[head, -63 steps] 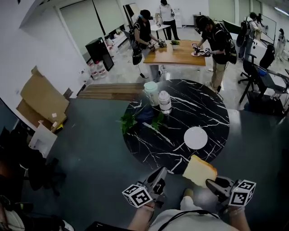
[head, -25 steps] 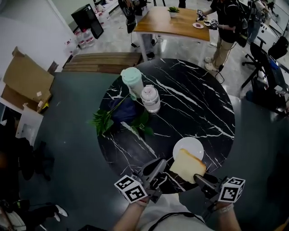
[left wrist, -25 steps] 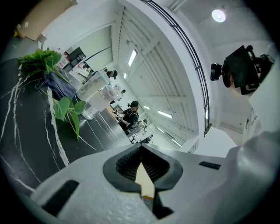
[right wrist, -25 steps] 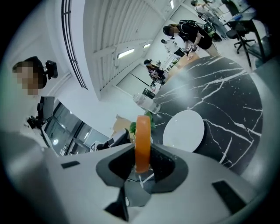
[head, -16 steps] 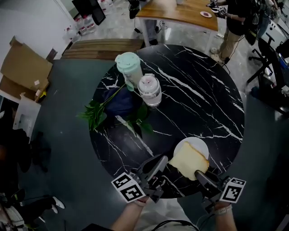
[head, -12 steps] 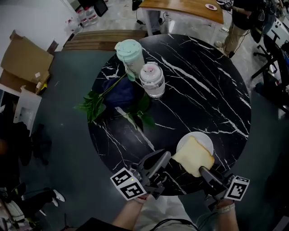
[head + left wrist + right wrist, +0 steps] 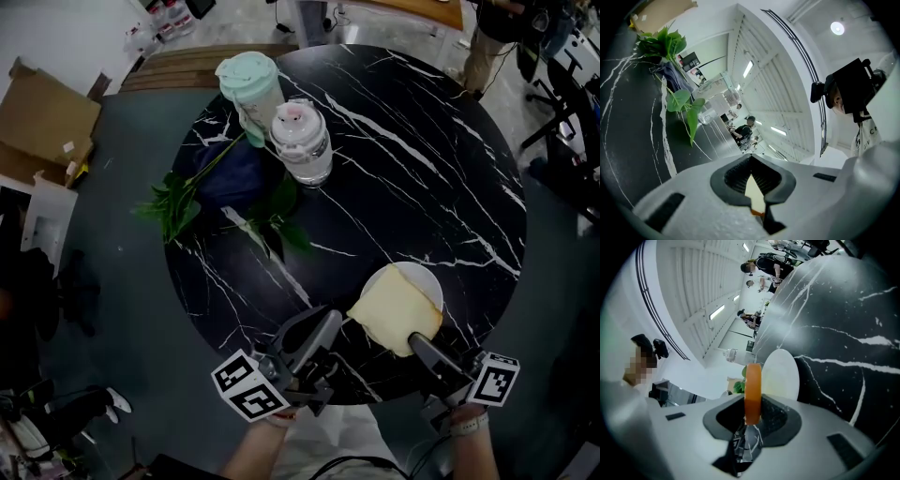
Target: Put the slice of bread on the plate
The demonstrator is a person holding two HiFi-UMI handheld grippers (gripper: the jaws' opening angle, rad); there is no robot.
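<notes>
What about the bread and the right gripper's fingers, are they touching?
Touching. The right gripper view shows the bread's orange crust pinched tight between the two fingers.

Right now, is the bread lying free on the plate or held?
Held. The right gripper is shut on the bread, which hangs over the plate. Whether it touches the plate I cannot tell.

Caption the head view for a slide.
Right gripper holds bread over the plate on a black marble table; left gripper shut alongside.
</notes>
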